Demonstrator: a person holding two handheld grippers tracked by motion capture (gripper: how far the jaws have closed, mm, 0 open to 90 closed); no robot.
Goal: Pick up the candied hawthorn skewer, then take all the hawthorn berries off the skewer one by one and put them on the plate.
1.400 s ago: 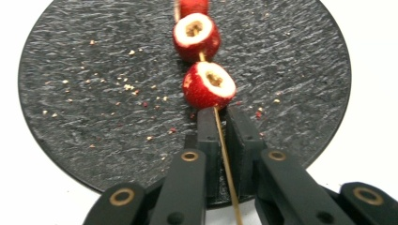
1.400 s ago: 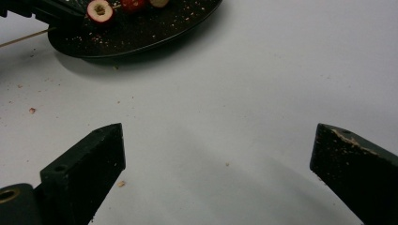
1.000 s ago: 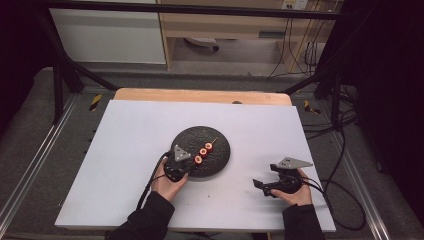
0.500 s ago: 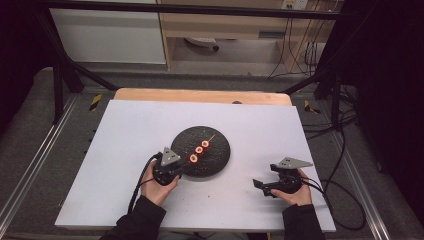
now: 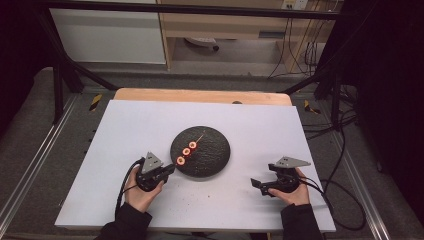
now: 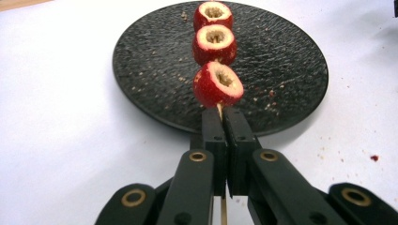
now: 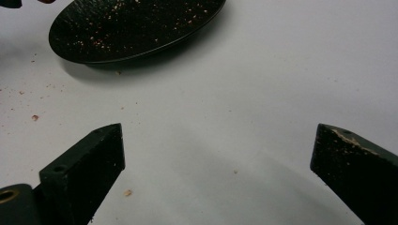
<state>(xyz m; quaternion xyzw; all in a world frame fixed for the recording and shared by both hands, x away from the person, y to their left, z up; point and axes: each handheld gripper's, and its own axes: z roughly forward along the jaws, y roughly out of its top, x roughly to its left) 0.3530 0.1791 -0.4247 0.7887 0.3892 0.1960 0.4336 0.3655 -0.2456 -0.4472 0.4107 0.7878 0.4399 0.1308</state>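
Table: white top, wood edge along far side, crumbs scattered on the surface near the plate.

Plate: round, black, textured, approx. centre of the table, flat on the top. Crumbs on its surface too.

Left gripper: in the person's left hand, at the plate's near-left rim. In the left gripper view the jaws are together, clamped on the skewer's bare near end, stick visible betw. the pads and running back under them.

Right gripper: in the right hand, near-right of the plate, well apart from it. Jaws stand wide apart over bare table in the right gripper view, nothing betw. them.

Skewer: thin wood stick, long axis runs diagonally over the plate's left half, from the gripped near-left end up to the far-right tip, which points toward plate centre. Whether it rests on the plate or sits just above it, can't tell.

Strawberry pieces: three, red, hollow-cored, threaded in a row along the stick, cut faces up. Nearest one just beyond the left pads.
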